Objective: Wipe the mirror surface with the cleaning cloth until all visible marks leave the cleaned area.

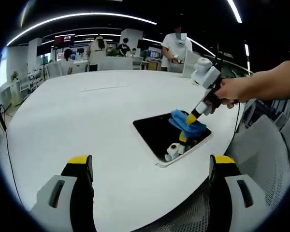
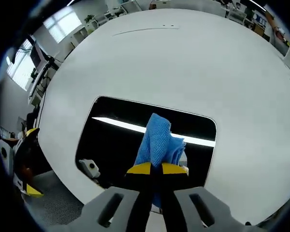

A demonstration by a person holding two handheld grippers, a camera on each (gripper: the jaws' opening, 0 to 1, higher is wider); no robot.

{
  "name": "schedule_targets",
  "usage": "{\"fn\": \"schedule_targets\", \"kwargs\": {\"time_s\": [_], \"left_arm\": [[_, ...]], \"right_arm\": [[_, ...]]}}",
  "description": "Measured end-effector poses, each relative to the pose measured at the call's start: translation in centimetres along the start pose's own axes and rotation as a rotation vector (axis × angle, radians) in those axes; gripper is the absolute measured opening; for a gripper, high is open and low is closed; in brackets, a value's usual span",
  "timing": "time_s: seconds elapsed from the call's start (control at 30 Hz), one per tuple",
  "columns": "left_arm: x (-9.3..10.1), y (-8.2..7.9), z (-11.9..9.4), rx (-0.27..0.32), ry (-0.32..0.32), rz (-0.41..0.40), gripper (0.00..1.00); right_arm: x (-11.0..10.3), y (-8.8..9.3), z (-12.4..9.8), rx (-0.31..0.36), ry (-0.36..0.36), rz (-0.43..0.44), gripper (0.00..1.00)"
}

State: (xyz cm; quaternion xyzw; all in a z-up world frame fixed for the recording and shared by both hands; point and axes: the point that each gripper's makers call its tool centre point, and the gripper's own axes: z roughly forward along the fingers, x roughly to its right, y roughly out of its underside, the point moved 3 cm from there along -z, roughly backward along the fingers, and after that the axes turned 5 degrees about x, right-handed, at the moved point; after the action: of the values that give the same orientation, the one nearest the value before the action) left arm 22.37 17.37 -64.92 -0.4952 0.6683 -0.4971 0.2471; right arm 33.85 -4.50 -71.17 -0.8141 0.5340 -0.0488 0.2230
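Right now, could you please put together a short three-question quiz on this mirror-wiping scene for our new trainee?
1. True or false: the right gripper is shut on the blue cloth.
2. Where does the mirror lie on the white table?
A. At the table's middle
B. Near the table's edge
C. Propped upright against a wall
3. Fill in: the left gripper has its jaws ____ and holds nothing.

Key
1. True: the jaws pinch the cloth, which rests on the mirror.
2. B: in the left gripper view, the mirror sits flat beside the rim.
3. Open: the jaws stand wide apart above the table.
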Motion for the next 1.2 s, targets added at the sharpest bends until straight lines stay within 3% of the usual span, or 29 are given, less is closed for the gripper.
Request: {"fn": "schedule_targets", "kwargs": {"time_s": [0.77, 0.97, 1.2], "left_arm": [[0.3, 0.2, 0.1, -0.011, 0.012, 0.004, 0.99], [0.3, 0.2, 0.0, -0.009, 0.012, 0.004, 0.99], [0.4, 0.3, 0.0, -0.017, 0.024, 0.008, 0.99]], "right_arm": [[-1.4, 3.6, -1.7, 0.011, -0.045, 0.036, 0.0], [-1.5, 4.1, -1.9, 0.028, -0.064, 0.096, 0.0], [-1.6, 4.4, -1.7, 0.031, -0.068, 0.101, 0.0]]}}
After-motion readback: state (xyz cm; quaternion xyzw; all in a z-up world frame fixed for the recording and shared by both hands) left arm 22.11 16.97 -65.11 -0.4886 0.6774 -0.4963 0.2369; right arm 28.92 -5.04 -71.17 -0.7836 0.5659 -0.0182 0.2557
